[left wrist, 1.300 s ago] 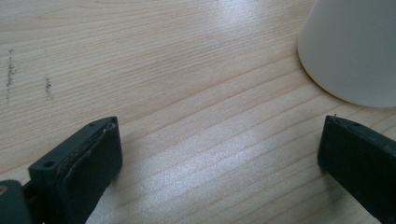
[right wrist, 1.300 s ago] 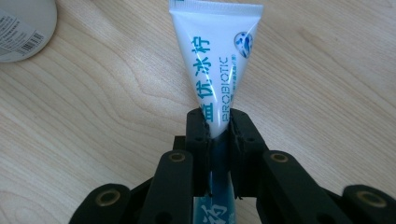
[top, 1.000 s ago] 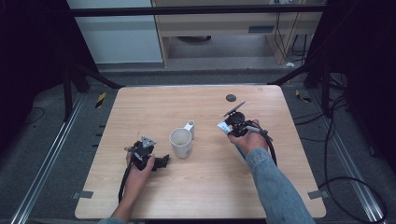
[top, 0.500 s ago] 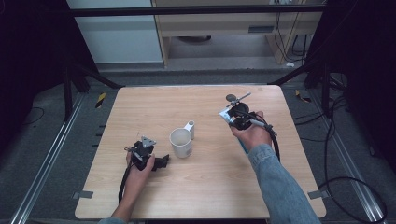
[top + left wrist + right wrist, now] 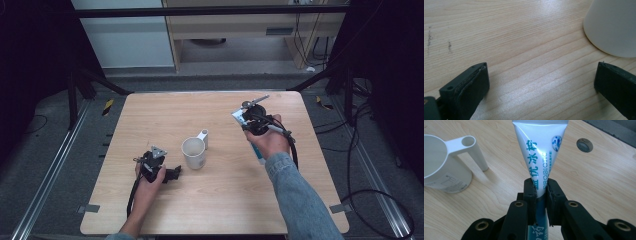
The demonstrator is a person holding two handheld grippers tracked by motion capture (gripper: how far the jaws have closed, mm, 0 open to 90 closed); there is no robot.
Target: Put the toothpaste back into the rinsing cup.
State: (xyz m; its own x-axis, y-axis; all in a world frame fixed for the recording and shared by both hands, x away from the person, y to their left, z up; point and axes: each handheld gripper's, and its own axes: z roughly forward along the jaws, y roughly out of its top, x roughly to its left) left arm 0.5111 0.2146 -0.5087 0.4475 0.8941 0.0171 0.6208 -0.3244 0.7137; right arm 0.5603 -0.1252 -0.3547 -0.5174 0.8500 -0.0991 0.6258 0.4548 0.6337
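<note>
A white and blue toothpaste tube [image 5: 540, 157] is clamped in my right gripper [image 5: 541, 192], whose jaws are shut on its middle. The flat crimped end points away from the camera. In the high view the right gripper [image 5: 250, 123] holds the tube [image 5: 238, 116] above the table's right half, right of a white mug [image 5: 194, 152]. The mug [image 5: 441, 162] stands upright with its handle toward the far side. My left gripper [image 5: 176, 173] rests on the table just left of the mug, open. Its jaws [image 5: 541, 82] stand wide apart over bare wood, with the mug [image 5: 614, 25] beyond the right jaw.
A small dark round disc [image 5: 584, 145] lies on the wooden table [image 5: 220, 200] beyond the tube, near the far edge. Cables trail from both grippers. Metal rails and dark floor surround the table, with a desk behind it.
My right gripper has carried the tube a little farther from the person and to the right. The left gripper and the mug have stayed where they were.
</note>
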